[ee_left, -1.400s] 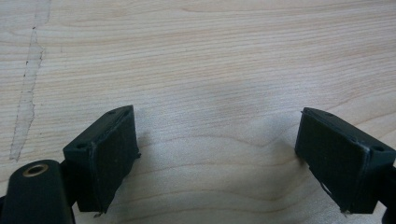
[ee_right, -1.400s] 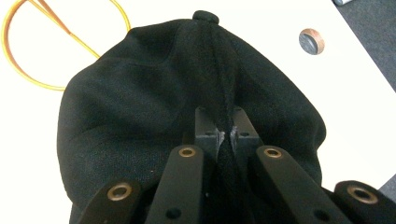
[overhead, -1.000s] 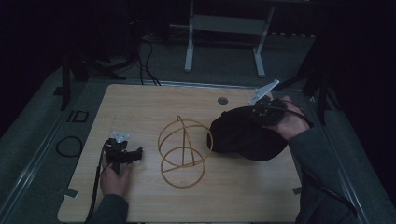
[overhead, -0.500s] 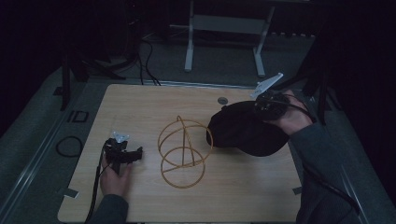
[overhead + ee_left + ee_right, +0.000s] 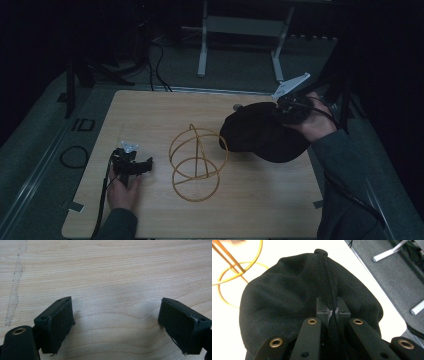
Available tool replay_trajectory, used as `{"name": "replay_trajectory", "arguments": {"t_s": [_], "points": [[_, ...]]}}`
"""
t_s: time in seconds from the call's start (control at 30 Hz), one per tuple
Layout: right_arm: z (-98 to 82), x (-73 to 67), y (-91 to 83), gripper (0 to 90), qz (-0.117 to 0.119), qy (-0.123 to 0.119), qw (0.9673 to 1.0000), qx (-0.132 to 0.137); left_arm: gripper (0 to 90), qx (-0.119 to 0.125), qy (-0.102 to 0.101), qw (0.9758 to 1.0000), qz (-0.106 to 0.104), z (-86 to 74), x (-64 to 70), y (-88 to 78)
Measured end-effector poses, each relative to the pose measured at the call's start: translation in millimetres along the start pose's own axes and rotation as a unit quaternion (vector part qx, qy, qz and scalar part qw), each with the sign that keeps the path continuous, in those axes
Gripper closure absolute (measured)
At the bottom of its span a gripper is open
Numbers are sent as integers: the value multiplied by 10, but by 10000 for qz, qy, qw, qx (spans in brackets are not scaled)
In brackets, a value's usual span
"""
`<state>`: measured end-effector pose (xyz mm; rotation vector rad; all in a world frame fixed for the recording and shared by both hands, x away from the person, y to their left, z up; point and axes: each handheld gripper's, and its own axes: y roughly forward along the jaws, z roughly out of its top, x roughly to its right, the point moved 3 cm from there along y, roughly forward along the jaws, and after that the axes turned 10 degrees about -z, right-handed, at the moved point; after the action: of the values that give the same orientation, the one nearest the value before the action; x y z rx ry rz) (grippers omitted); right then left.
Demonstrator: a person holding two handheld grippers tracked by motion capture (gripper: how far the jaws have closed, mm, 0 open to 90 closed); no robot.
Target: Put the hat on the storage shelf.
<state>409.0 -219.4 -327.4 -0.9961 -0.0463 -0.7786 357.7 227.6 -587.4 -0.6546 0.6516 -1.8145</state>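
Left claw [image 5: 117,325] agape — right claw [image 5: 333,311] (clamped)

The left gripper [image 5: 117,325] had two black block-shaped jaws with rubbery pads, small screw holes in their tops and a brass-ringed hole in its near arm. The right gripper [image 5: 333,311] had black arms with brass eyelets. It carried a pale grey three-cornered plate. Black cables trailed from both. The sleeves were dark grey.
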Motion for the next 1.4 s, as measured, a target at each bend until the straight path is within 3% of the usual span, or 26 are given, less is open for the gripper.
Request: {"name": "replay_trajectory", "arguments": {"t_s": [1.0, 1.4], "points": [[21, 14, -136, 858, -118, 357, 9970, 670, 126, 2, -1, 10000, -1, 0, 0, 0], [19, 68, -204, 860, -278, 647, 9927, 984, 126, 2, -2, 10000, -2, 0, 0, 0]]}}
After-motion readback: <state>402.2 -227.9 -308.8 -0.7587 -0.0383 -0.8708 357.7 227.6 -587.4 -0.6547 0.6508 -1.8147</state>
